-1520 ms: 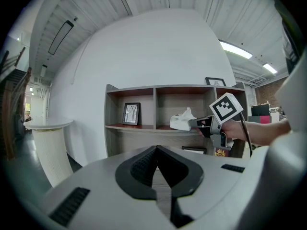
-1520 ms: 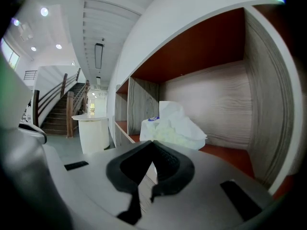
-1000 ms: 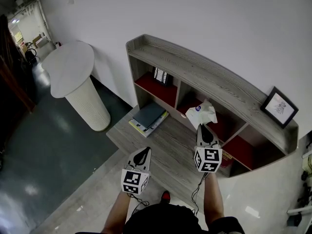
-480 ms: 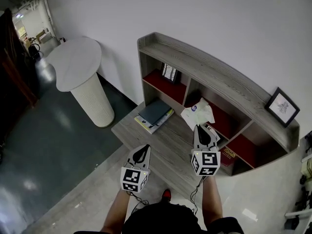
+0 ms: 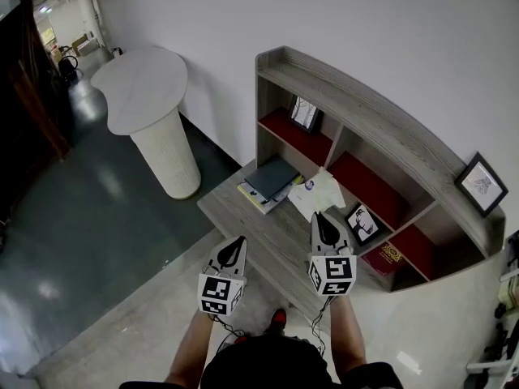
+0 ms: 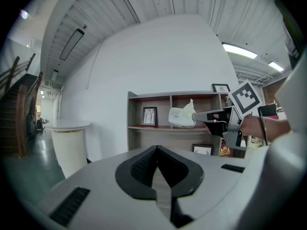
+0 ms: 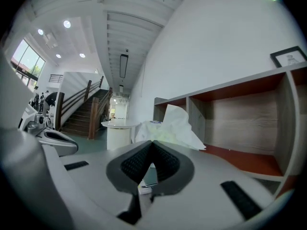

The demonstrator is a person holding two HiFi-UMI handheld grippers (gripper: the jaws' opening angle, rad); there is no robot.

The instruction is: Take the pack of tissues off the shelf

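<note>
The tissue pack (image 5: pixel 318 194) is white and soft, with a tissue sticking up from it. It hangs in front of the grey shelf (image 5: pixel 365 120), over the low wooden platform (image 5: pixel 261 232), outside the red-floored compartments. My right gripper (image 5: pixel 320 215) is shut on its near edge; in the right gripper view the pack (image 7: pixel 168 126) bulges just beyond the closed jaws of the right gripper (image 7: pixel 152 143). My left gripper (image 5: pixel 238 240) hovers lower left, shut and empty. The left gripper view shows its own closed tips, the left gripper (image 6: pixel 156 148), with the pack (image 6: pixel 181 116) held off to the right.
Stacked books (image 5: pixel 268 183) lie on the platform's far left. Framed pictures stand in the left compartment (image 5: pixel 304 113), in a lower one (image 5: pixel 362 223) and on the shelf top (image 5: pixel 480 185). A red box (image 5: pixel 391 255) sits low right. A white pedestal table (image 5: pixel 146 96) stands left.
My right gripper has drawn the tissue pack out from the mouth of the middle compartment towards me, over the platform. The left gripper has barely moved.
</note>
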